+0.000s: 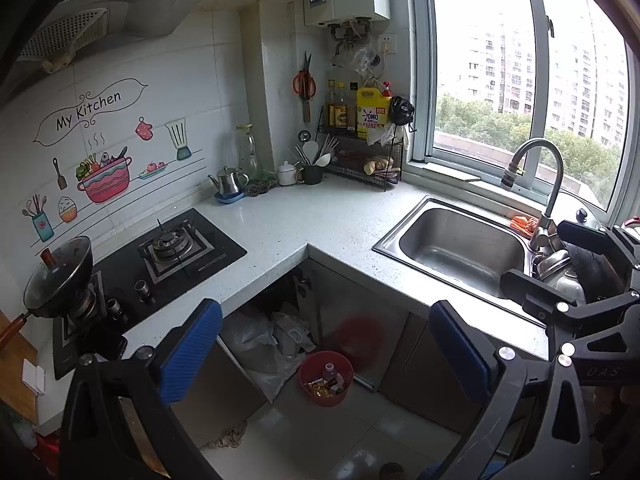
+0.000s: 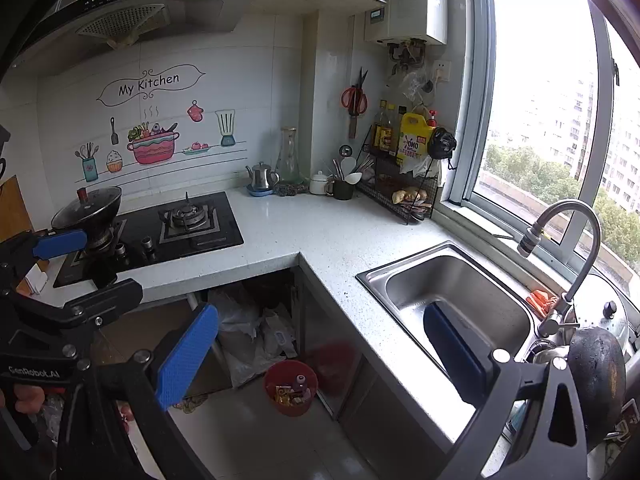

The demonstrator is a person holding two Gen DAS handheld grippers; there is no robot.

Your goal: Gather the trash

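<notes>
While the red bin (image 1: 326,378) sits on the pale floor tiles (image 1: 320,436) in the inner corner of the L-shaped counter (image 1: 304,216), it holds wrappers and a small bottle and stands just in front of the open cabinet space under the worktop. Crumpled plastic bags (image 1: 260,340) lie just beside it to its left, inside that opening.

The left gripper (image 1: 324,360) is held high above the floor, angled down, its blue pads (image 1: 192,350) spread wide with nothing between them; in its own view the bin shows in the gap between the pads, far below. The right gripper (image 2: 320,360) is held likewise, spread wide and empty, with the bin (image 2: 290,388) low between its fingers and the sink (image 2: 460,300) behind its right pad. Each gripper shows at the edge of the other's view, side by side and apart.

The counter edge runs along both sides of the corner, leaving an open patch of floor in front of the bin. On the worktop, the stove (image 1: 160,256) with a lidded wok (image 1: 56,276) lies to the left; the sink (image 1: 460,248) and tap (image 1: 540,184) lie to the right below the window (image 1: 520,60). A wire rack (image 1: 364,160) of bottles stands in the far corner.
</notes>
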